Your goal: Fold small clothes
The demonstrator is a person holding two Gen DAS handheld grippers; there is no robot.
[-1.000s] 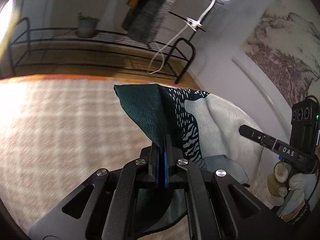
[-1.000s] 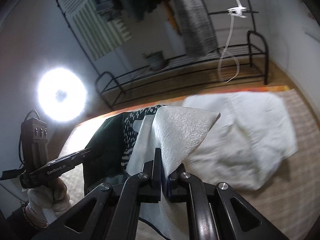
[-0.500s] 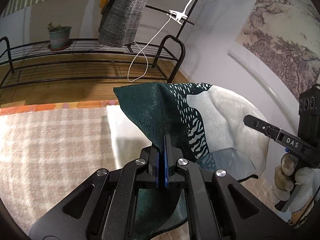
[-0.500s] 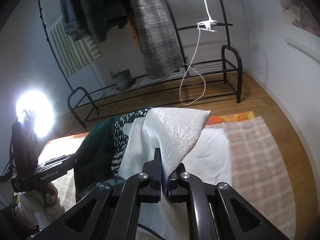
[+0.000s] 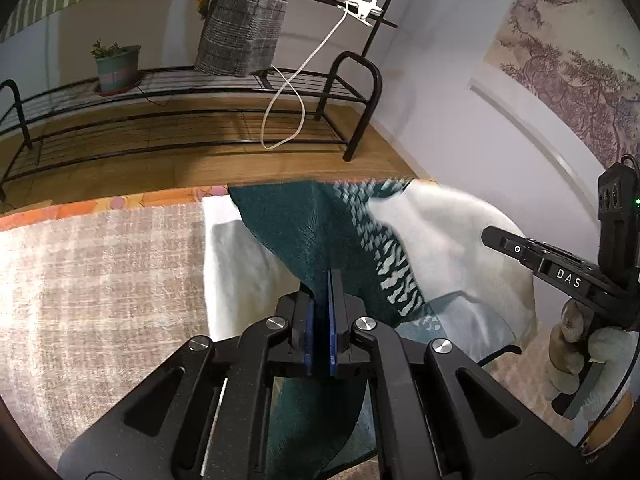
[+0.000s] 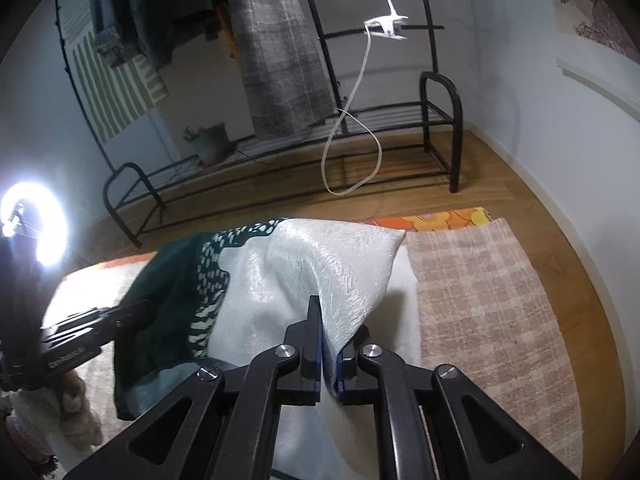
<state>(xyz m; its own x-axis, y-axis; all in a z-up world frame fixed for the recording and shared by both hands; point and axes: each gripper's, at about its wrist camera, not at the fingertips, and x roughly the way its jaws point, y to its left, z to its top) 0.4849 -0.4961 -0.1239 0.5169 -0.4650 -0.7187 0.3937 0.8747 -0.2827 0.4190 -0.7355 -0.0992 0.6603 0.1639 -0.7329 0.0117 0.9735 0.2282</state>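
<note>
A small garment, dark teal at one end [image 5: 288,228] and shiny white at the other [image 6: 336,264], with a dashed white pattern between, hangs held up over the work surface. My left gripper [image 5: 322,300] is shut on its teal corner. My right gripper [image 6: 330,340] is shut on its white corner. The right gripper's body also shows at the right edge of the left wrist view [image 5: 560,272]. The left gripper's body shows at the left of the right wrist view [image 6: 80,340]. The garment's lower part sags between them.
A white cloth [image 5: 224,264] lies on a beige checked mat [image 5: 100,280] with an orange patterned edge [image 6: 440,218]. Beyond are wooden floor, a black metal rack [image 5: 180,120] with a potted plant [image 5: 116,66], hanging clothes [image 6: 276,48], a white cable [image 6: 352,140] and a ring light [image 6: 32,228].
Both grippers have carried the garment toward the mat's far edge and lowered it over the white cloth. The grips on both corners are unchanged.
</note>
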